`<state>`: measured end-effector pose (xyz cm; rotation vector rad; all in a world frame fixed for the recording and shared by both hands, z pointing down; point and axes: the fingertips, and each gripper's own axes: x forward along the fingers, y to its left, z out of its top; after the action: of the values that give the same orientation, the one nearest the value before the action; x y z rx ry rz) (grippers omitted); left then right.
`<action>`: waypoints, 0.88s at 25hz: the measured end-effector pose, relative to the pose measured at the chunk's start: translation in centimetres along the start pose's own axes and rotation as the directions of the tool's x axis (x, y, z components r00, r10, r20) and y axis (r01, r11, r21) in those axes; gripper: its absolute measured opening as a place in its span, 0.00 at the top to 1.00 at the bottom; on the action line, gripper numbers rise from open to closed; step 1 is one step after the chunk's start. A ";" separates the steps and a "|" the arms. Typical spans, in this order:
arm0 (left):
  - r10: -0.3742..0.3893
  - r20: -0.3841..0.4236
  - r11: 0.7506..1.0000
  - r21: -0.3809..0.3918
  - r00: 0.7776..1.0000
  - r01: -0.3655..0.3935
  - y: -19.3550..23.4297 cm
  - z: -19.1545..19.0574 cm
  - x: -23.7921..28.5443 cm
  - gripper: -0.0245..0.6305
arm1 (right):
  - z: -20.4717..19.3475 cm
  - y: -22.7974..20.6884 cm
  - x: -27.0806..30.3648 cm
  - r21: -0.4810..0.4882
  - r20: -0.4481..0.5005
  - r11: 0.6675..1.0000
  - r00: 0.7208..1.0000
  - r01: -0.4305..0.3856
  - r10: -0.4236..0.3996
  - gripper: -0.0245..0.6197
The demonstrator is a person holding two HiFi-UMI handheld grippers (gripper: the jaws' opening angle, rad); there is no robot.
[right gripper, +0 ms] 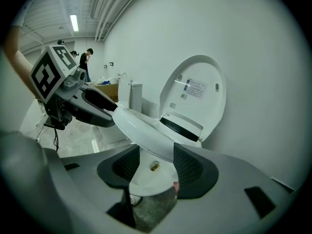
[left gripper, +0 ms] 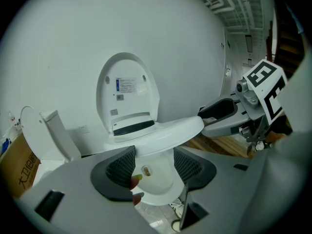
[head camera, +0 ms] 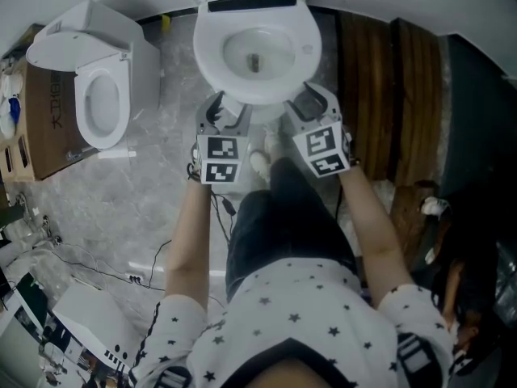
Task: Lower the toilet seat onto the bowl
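Observation:
A white toilet stands against the wall, its lid (left gripper: 127, 94) upright. The toilet seat (left gripper: 165, 130) is tilted a little above the bowl (head camera: 257, 55), front edge raised. My left gripper (head camera: 226, 107) is at the seat's front left and my right gripper (head camera: 311, 99) at its front right. Both have jaws spread wide, side by side along the rim. In the left gripper view the seat crosses just past my own pads (left gripper: 122, 165), its tip resting at the right gripper (left gripper: 214, 118). In the right gripper view the seat (right gripper: 141, 126) slants across the jaws. No pad presses the rim.
A second white toilet (head camera: 101, 95) stands to the left beside a cardboard box (head camera: 44, 120). Dark wooden boards (head camera: 388, 95) lie to the right of the bowl. Cables (head camera: 121, 273) trail over the grey marble floor. People (right gripper: 87, 57) stand far off in the room.

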<state>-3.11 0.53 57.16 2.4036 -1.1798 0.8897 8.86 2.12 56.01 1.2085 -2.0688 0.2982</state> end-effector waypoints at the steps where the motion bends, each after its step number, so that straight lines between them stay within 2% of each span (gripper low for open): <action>1: -0.001 0.000 1.000 -0.001 1.000 0.001 0.0 -0.1 0.0 0.61 | -0.1 0.1 0.0 0.000 -0.001 1.000 1.000 0.000 0.000 0.63; 15: -0.008 -0.004 1.000 -0.011 1.000 0.008 -0.6 -2.6 0.5 0.61 | -2.0 1.3 0.7 -0.020 0.023 1.000 1.000 0.011 -0.011 0.63; 22: -0.020 -0.018 1.000 -0.014 1.000 0.019 -0.9 -4.0 0.9 0.61 | -3.5 1.9 1.1 -0.024 -0.006 1.000 1.000 0.012 -0.012 0.63</action>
<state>-3.58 2.63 60.71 2.3872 -1.1504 0.8919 8.54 4.17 59.55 1.2044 -2.0535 0.2702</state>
